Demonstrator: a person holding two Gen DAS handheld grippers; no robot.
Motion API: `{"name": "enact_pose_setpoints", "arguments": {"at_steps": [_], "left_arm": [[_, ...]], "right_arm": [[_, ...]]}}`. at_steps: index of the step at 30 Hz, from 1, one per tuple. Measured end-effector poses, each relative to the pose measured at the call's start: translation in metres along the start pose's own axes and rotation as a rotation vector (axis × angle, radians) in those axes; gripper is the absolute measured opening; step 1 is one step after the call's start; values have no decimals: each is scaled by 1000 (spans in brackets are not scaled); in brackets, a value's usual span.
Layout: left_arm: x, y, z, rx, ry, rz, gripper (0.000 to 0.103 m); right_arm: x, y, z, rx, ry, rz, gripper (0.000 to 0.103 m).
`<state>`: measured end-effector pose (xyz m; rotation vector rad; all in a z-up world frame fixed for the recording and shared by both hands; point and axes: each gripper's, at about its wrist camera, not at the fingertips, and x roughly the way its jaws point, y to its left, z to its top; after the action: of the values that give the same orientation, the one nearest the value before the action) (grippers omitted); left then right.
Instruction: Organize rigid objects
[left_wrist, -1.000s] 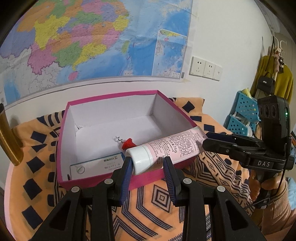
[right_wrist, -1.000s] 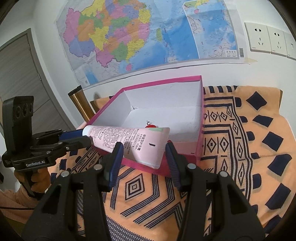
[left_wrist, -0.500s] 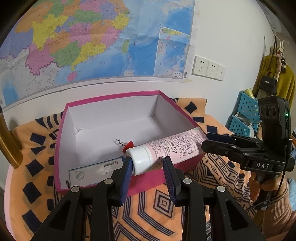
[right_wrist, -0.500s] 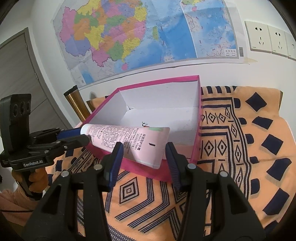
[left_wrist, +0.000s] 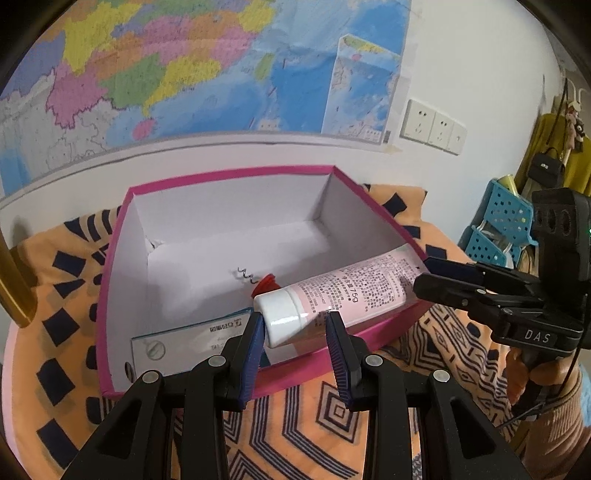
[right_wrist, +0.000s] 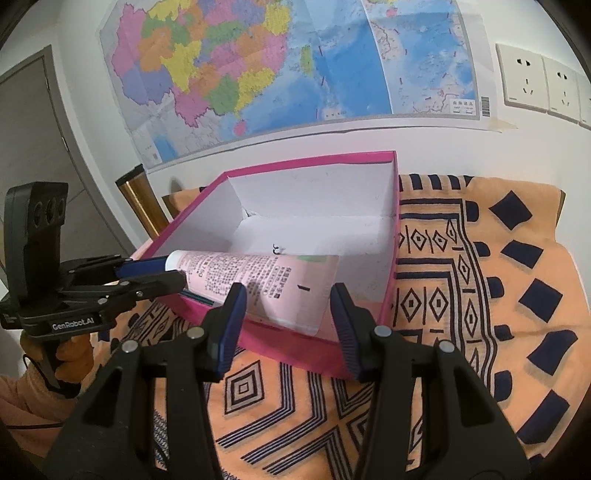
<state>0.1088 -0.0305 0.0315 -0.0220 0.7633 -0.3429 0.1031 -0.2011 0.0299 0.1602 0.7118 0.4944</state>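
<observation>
The left gripper (left_wrist: 295, 341), its ribbed blue pads spread apart, flanks the white cap of a glossy pink tube (left_wrist: 343, 295) printed "75g"; contact cannot be told. The right gripper (right_wrist: 288, 321), marked "DAS", is likewise spread around the tube's flat crimped end. The tube lies across the near corner of the magenta cardboard box (left_wrist: 229, 177), above a white carton (left_wrist: 188, 336) and a red-handled corkscrew (left_wrist: 264, 282) inside.

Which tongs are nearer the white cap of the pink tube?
Left. The left tongs straddle the white screw cap of the pink plastic tube over the magenta cardboard box; the right tongs flank its flat crimped end.
</observation>
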Motion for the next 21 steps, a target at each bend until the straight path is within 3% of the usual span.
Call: {"name": "enact_pose_setpoints", "arguments": {"at_steps": [9, 12, 16, 19, 21], "left_arm": [[9, 6, -1, -27, 25, -9, 34], [6, 5, -3, -17, 15, 9, 38], [0, 4, -6, -8, -5, 33, 54], [-9, 1, -13, 8, -29, 48, 57], [-18, -1, -19, 15, -57, 60, 71]], "right_arm": [[13, 3, -4, -12, 42, -36, 52], [13, 4, -5, -15, 38, -44, 52], [10, 6, -6, -18, 32, -51, 52], [4, 8, -9, -19, 18, -43, 53], [0, 11, -12, -21, 5, -34, 58]]}}
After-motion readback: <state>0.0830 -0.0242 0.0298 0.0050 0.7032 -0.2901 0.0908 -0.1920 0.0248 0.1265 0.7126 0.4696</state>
